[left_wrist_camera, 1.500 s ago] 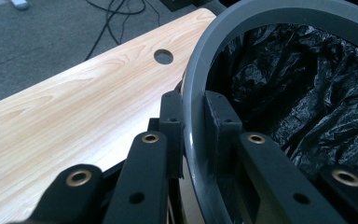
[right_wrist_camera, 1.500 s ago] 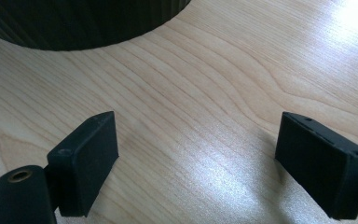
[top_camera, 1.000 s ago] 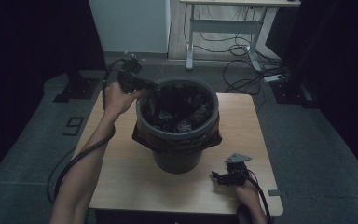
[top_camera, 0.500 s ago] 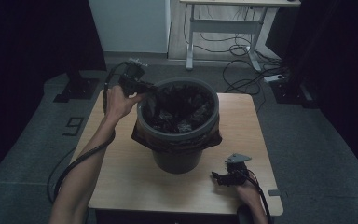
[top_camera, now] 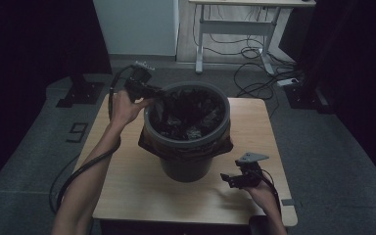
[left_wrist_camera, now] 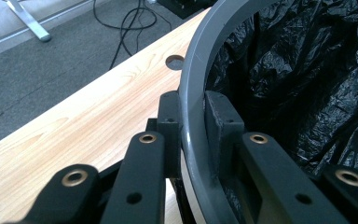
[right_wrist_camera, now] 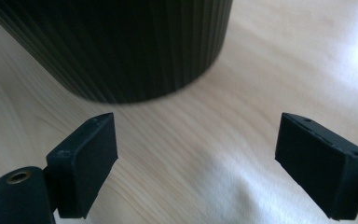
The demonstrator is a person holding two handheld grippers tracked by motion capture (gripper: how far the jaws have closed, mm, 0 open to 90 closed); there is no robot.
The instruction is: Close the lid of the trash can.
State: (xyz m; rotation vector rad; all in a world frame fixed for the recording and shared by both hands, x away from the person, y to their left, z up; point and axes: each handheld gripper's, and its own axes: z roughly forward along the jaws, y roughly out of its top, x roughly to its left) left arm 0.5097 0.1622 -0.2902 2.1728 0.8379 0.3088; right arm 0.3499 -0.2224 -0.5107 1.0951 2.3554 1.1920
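A grey bin (top_camera: 186,164) lined with a crumpled black bag (top_camera: 191,110) stands mid-table on the wooden table (top_camera: 127,186). My left gripper (top_camera: 154,95) reaches in from the far left and is shut on the bin's rim (left_wrist_camera: 200,56), one jaw outside and one inside against the black bag (left_wrist_camera: 307,70); in the left gripper view the left gripper (left_wrist_camera: 193,109) pinches the grey edge. My right gripper (top_camera: 226,179) hovers low at the bin's front right. The right gripper (right_wrist_camera: 196,154) is open, nothing between its jaws, facing the bin's ribbed base (right_wrist_camera: 121,42).
A round hole (left_wrist_camera: 175,60) sits in the tabletop (left_wrist_camera: 88,116) just beyond the rim. On the grey floor behind lie cables (top_camera: 254,73) and a white desk frame (top_camera: 200,44); a black stand foot (top_camera: 81,92) is at the left. The table's right edge is close to my right hand.
My right gripper has lifted slightly off the table beside the bin. The left gripper keeps its hold on the rim in the same place.
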